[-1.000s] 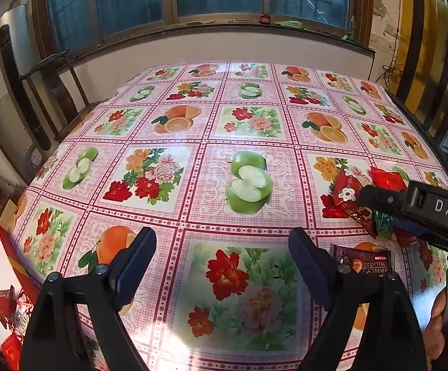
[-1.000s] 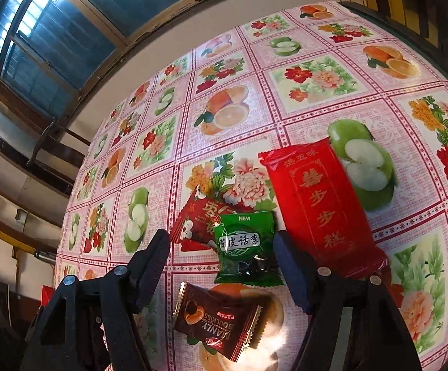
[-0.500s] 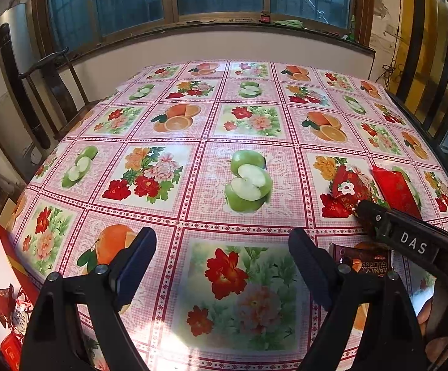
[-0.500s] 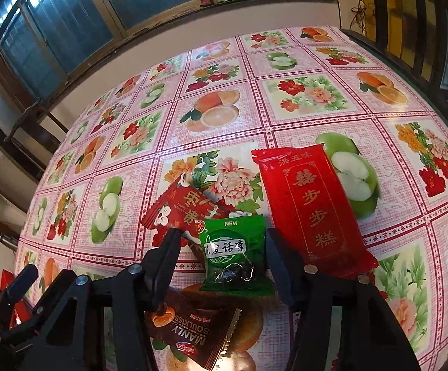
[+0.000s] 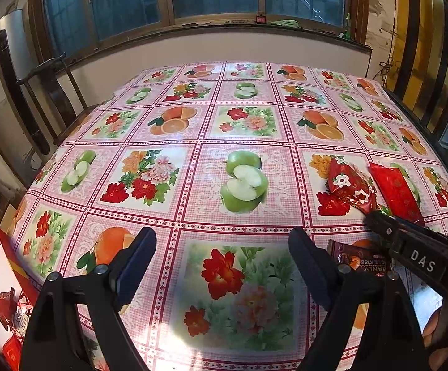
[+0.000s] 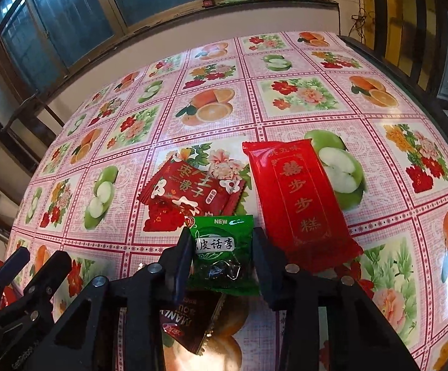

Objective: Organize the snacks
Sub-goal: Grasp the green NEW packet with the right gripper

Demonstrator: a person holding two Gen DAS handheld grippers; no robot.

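On the counter just below the long red packet, the right gripper has just been closing around the green candy packet; pads look seated, so lift seems next. Left gripper idles open, empty.

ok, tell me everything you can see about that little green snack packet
The green packet is a small glossy plastic pouch with crimped ends, a white NEW at the top and dark Chinese characters on a pale oval. A clear lower window shows dark contents. It lies flat on the tablecloth between the fingers of the right tongs, which have just been closing and now meet its side edges. Its near end overlaps a brown packet; its far corner laps over a red packet.
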